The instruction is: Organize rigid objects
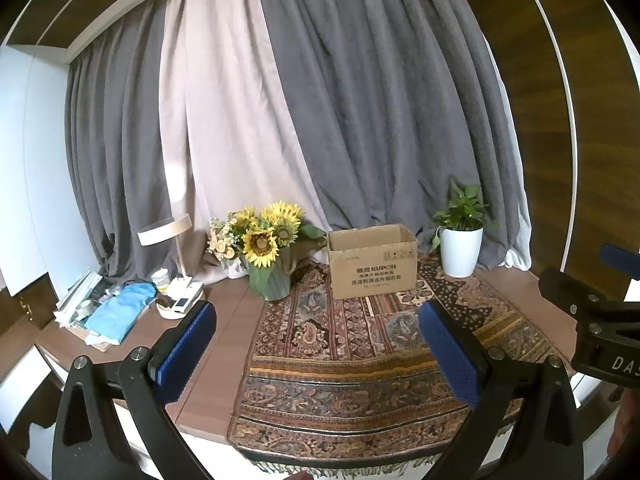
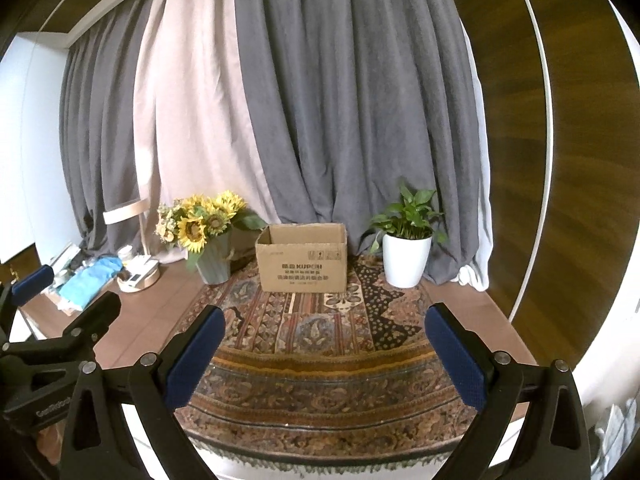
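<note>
I can read "KUPOH" on the front of the cardboard box [image 2: 303,264], its Chinese lines too blurred to make out, and "DA" on the right gripper [image 1: 618,256] body.

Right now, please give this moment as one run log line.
left gripper: open, empty | right gripper: open, empty | cardboard box: open-topped, on patterned cloth | between sunflower vase, potted plant

The black left gripper with blue-padded fingers [image 1: 316,354] was held level, its jaws spread wide and empty. Beside it, the matching black right gripper [image 2: 322,356] was likewise held level, jaws gaping, gripping nothing.
</note>
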